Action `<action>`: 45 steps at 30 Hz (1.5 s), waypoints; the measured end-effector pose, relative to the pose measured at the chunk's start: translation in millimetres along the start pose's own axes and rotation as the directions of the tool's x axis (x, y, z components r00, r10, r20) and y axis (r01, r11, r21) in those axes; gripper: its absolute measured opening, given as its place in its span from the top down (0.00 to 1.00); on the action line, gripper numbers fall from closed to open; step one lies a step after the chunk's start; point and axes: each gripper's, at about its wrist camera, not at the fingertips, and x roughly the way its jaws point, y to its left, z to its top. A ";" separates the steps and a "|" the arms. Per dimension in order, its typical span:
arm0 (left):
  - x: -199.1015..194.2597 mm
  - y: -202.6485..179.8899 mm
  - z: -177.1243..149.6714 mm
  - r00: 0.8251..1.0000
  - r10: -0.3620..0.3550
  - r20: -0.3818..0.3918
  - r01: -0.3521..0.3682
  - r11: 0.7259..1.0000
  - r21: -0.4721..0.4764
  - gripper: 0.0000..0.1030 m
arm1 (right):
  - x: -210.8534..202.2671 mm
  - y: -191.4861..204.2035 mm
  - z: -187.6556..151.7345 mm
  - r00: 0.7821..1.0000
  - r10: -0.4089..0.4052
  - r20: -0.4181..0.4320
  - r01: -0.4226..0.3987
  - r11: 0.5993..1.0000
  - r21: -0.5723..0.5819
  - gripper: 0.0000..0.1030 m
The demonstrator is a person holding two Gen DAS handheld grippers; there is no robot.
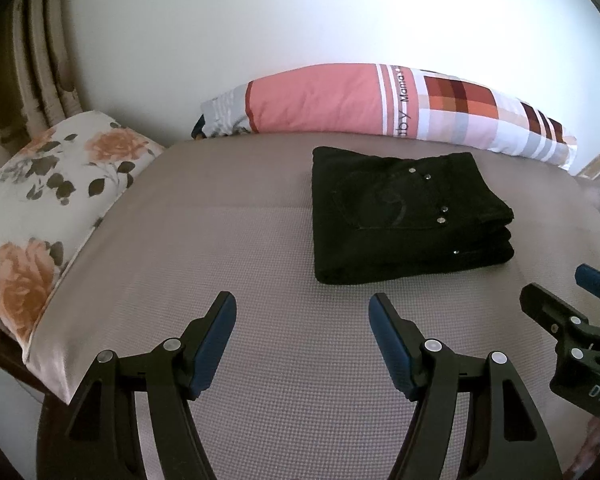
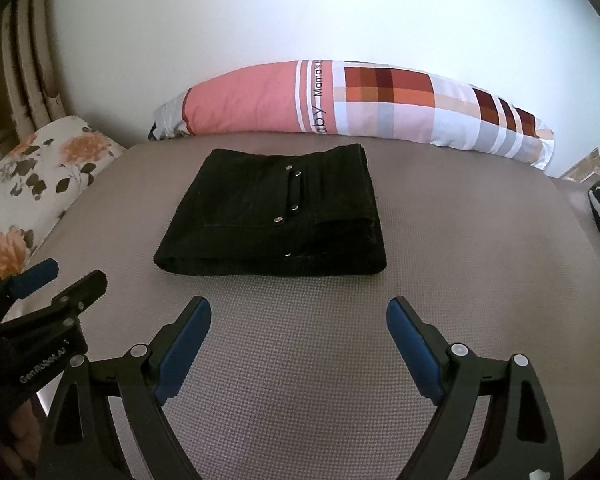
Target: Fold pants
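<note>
We hold our left gripper [image 1: 302,308] and right gripper [image 2: 299,312] agape and empty, short of the black folded denim pants [image 2: 272,212] on the grey mattress [image 2: 300,360]; thick, limp, heavyish, best pinched at the layered edge.

pants [image 2: 270,216]: on mattress [image 2: 300,360] — ahead of both grippers
long pillow [image 2: 360,100]: behind pants — against wall
flowered pillow [image 1: 52,200]: left
</note>
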 end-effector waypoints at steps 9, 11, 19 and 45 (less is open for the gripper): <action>0.4 -0.5 -2.7 1.000 0.004 -0.002 -0.004 1.000 0.004 0.33 | 1.9 1.9 -4.5 1.000 0.001 -0.008 -0.001 1.000 0.000 0.15; 0.6 -0.2 -2.7 1.000 0.005 -0.002 -0.005 1.000 0.004 0.33 | 1.6 2.3 -4.9 1.000 0.003 -0.010 -0.003 1.000 -0.004 0.15; 0.9 -0.3 -3.0 1.000 0.005 -0.003 -0.005 1.000 0.006 0.33 | 2.9 0.8 -6.4 1.000 0.002 -0.016 -0.002 1.000 0.000 0.15; 9.5 4.0 -3.6 1.000 0.001 -0.017 -0.001 1.000 0.015 0.33 | 9.6 -0.2 -6.9 0.999 -0.006 -0.036 0.005 1.000 -0.019 0.15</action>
